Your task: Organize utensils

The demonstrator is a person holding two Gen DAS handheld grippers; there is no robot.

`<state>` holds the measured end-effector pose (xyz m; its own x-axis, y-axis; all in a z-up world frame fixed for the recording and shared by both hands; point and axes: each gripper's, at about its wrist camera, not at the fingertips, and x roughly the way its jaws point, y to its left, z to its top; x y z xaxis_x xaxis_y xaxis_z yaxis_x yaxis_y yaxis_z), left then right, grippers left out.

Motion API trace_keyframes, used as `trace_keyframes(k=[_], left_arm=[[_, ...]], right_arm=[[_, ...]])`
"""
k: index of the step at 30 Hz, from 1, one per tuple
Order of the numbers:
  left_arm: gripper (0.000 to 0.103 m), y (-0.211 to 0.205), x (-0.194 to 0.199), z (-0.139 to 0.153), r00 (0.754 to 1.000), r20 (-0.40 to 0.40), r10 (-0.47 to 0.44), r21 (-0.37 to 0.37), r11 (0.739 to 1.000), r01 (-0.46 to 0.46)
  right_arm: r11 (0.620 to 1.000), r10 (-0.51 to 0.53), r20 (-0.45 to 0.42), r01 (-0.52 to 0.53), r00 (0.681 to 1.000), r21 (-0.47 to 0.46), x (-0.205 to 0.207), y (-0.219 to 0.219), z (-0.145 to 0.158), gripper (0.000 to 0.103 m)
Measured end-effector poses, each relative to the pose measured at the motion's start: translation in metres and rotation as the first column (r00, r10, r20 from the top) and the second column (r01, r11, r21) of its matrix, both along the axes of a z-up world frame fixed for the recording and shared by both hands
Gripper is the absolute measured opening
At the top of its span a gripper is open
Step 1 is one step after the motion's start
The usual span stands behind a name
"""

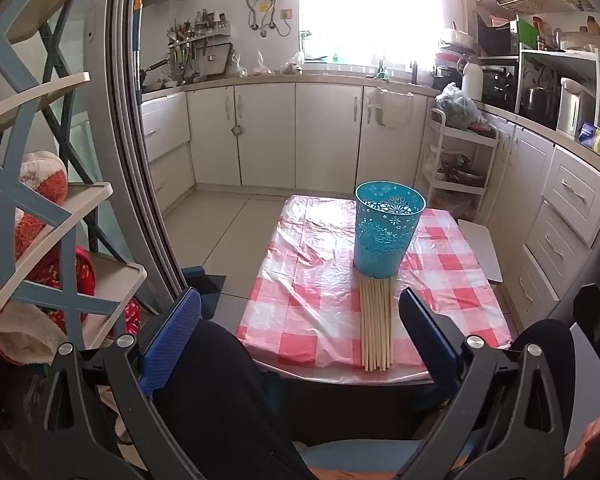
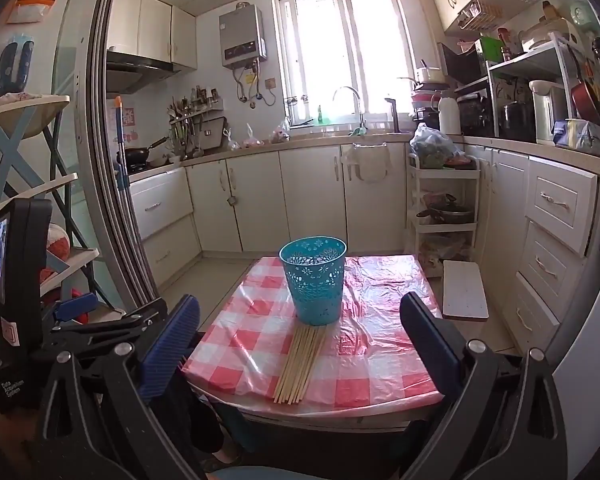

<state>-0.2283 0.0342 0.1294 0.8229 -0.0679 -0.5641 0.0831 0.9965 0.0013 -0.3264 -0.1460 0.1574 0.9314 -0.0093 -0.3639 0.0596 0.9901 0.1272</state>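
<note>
Chopsticks [image 1: 375,324] lie in a tidy side-by-side bundle on the near half of the bench [image 1: 312,264], pale wood on a pink-and-white checked plastic cover. Their far ends touch the foot of a blue perforated cup [image 1: 386,232], which stands upright and looks empty from here.

Nothing has been picked up yet, so I judge this to be the very start. The left hand-held gripper [image 1: 300,320] hangs back from the near edge, its jaws spread wide and holding nothing. The right hand-held gripper [image 2: 300,320] is likewise wide open and empty, also short of the bench.

The next move probably calls for reaching forward, closing on the thin sticks, then tipping them upright into the cup.
</note>
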Motion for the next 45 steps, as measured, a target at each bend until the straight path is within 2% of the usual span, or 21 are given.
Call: trace_keyframes(k=[45], left_arm=[[0.095,-0.0032,-0.0071,-0.0024,1.000,0.007,0.000,0.003,1.000,0.000]], right_arm=[[1.000,0.011,0.007,-0.011,1.000,-0.003,-0.0047,-0.0004,-0.0031,0.096]])
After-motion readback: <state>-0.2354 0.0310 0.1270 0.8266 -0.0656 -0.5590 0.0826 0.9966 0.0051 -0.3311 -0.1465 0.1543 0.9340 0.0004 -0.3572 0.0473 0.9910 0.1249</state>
